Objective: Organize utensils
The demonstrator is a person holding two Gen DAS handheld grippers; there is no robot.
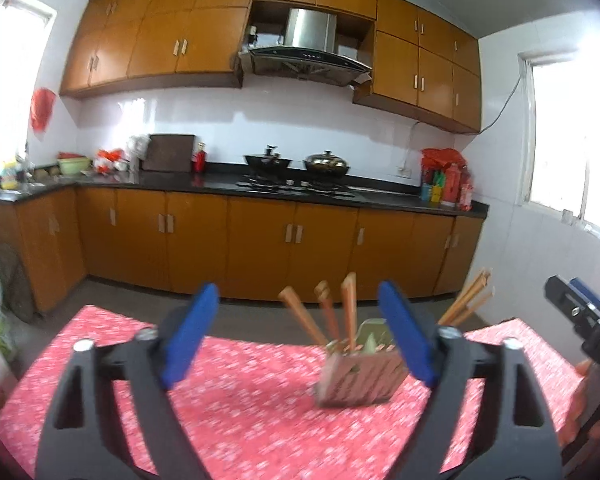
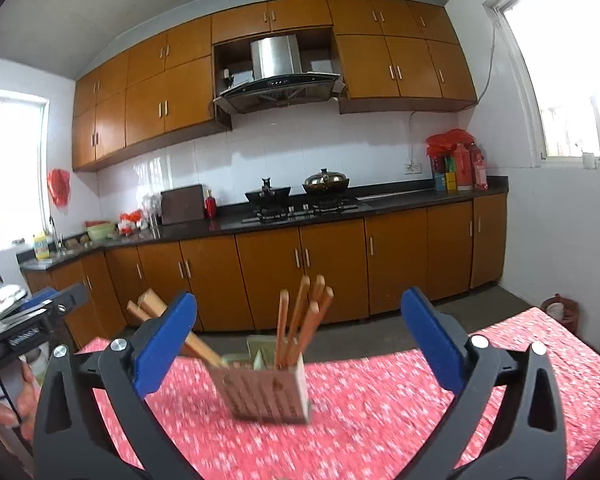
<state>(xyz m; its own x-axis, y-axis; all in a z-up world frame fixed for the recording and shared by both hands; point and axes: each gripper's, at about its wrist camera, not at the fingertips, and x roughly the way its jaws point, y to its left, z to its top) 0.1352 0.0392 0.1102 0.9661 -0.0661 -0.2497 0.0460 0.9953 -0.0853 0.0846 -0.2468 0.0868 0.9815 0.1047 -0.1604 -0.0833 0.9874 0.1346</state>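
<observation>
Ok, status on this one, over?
Both tongs open, empty: left, right. Chopsticks stand in holder on red tablecloth. Nothing blocking.

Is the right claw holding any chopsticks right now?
No, the right claw is wide open and empty, while the chopsticks stand in the holder on the table.

right gripper [image 2: 300, 328] jaws wide apart, nothing in them | chopstick holder [image 2: 266, 392] sitting upright on the red floral table [image 2: 420, 400], chopsticks [image 2: 300, 320] poking out | left gripper [image 2: 36, 320] peeking in at left edge
</observation>
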